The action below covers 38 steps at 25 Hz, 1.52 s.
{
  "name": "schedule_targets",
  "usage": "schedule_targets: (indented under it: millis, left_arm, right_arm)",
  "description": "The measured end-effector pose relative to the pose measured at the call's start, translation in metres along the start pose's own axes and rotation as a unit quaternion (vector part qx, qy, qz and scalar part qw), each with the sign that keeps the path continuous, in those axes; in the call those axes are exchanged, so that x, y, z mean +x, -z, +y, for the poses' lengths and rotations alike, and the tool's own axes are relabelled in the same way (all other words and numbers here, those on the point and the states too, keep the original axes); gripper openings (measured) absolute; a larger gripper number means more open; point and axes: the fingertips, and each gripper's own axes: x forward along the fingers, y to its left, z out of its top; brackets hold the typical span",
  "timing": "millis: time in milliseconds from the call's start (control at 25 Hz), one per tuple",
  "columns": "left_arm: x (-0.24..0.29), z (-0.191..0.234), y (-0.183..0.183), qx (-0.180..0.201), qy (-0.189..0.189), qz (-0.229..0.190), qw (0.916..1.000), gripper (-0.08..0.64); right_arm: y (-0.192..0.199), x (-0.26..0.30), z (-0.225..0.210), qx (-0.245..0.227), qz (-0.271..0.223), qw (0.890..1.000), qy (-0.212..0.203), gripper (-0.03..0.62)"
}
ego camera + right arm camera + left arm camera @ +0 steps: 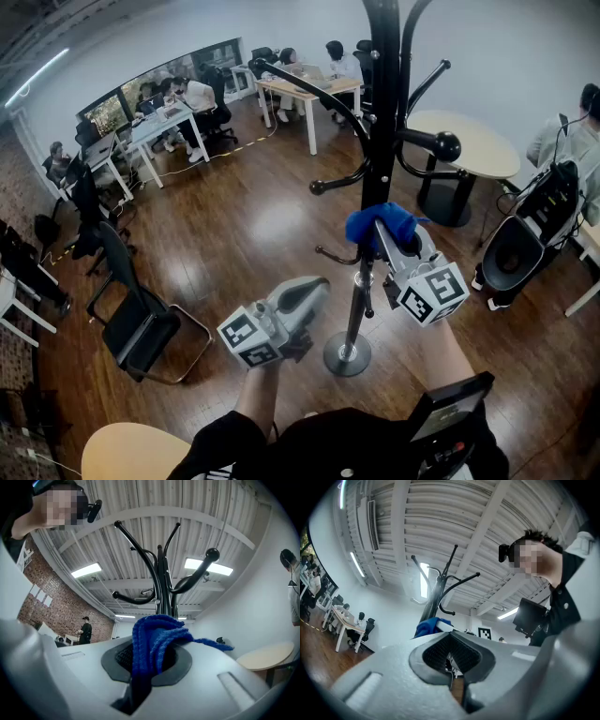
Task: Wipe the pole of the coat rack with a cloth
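The right gripper (386, 236), fingers clenched on the blue cloth (380, 223), has it right at the upright coat rack pole (380, 141) at mid-height, so wiping likely runs vertically, while the left gripper (314, 289), fingers closed on nothing, hangs lower left.

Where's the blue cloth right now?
In the head view, the blue cloth is pinched in the right claw, at the coat rack pole, right of centre.
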Motion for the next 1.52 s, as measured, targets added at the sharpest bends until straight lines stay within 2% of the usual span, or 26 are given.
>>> schedule_targets:
  millis: [120, 280, 440, 560, 640, 720, 800, 960, 1040, 1160, 1240, 1320, 1440, 1520]
  left_arm:
    - [0.003, -0.016, -0.001, -0.003, 0.014, 0.001, 0.9999, 0.002]
    - [0.006, -0.027, -0.008, 0.006, 0.034, 0.000, 0.9994, 0.002]
    - [0.017, -0.028, -0.013, 0.016, 0.042, -0.003, 0.9990, 0.002]
    - [0.023, -0.028, -0.014, 0.020, 0.041, -0.007, 0.9989, 0.002]
    - [0.025, -0.028, -0.017, 0.021, 0.042, -0.009, 0.9988, 0.002]
    - [0.023, -0.027, -0.019, 0.022, 0.042, -0.011, 0.9988, 0.002]
    - [0.019, -0.029, -0.017, 0.022, 0.039, -0.011, 0.9989, 0.002]
    - [0.005, -0.035, -0.020, 0.020, 0.036, -0.007, 0.9991, 0.002]
    - [0.004, -0.036, -0.020, 0.018, 0.034, -0.005, 0.9993, 0.002]
    - [0.005, -0.037, -0.012, 0.021, 0.035, 0.001, 0.9992, 0.002]
    - [0.010, -0.033, -0.006, 0.022, 0.036, 0.009, 0.9990, 0.002]
    - [0.019, -0.026, -0.001, 0.021, 0.038, 0.017, 0.9989, 0.002]
    - [0.026, -0.018, 0.003, 0.016, 0.042, 0.024, 0.9987, 0.002]
    - [0.027, -0.019, 0.006, 0.014, 0.046, 0.029, 0.9985, 0.002]
  right_arm:
    - [-0.050, 0.006, -0.001, -0.007, -0.022, 1.000, 0.011, 0.031]
    - [-0.117, 0.025, -0.001, -0.056, -0.049, 0.997, 0.018, 0.031]
    - [-0.181, 0.014, 0.031, -0.098, -0.102, 0.990, -0.027, 0.031]
    - [-0.222, -0.021, 0.070, -0.115, -0.165, 0.977, -0.077, 0.031]
    - [-0.238, -0.032, 0.085, -0.139, -0.175, 0.971, -0.083, 0.031]
    - [-0.235, -0.027, 0.082, -0.149, -0.173, 0.971, -0.071, 0.031]
    - [-0.218, -0.016, 0.064, -0.138, -0.154, 0.977, -0.048, 0.031]
    - [-0.148, 0.020, 0.010, -0.085, -0.049, 0.995, 0.031, 0.031]
    - [-0.098, 0.025, -0.014, -0.054, -0.003, 0.997, 0.053, 0.029]
    - [-0.015, -0.002, -0.021, -0.014, 0.057, 0.996, 0.063, 0.029]
    - [0.044, -0.021, -0.020, 0.008, 0.110, 0.992, 0.063, 0.029]
    - [0.106, -0.037, -0.020, 0.030, 0.174, 0.983, 0.057, 0.029]
    - [0.184, -0.060, -0.009, 0.048, 0.271, 0.960, 0.047, 0.029]
    - [0.210, -0.077, 0.007, 0.077, 0.310, 0.947, 0.029, 0.029]
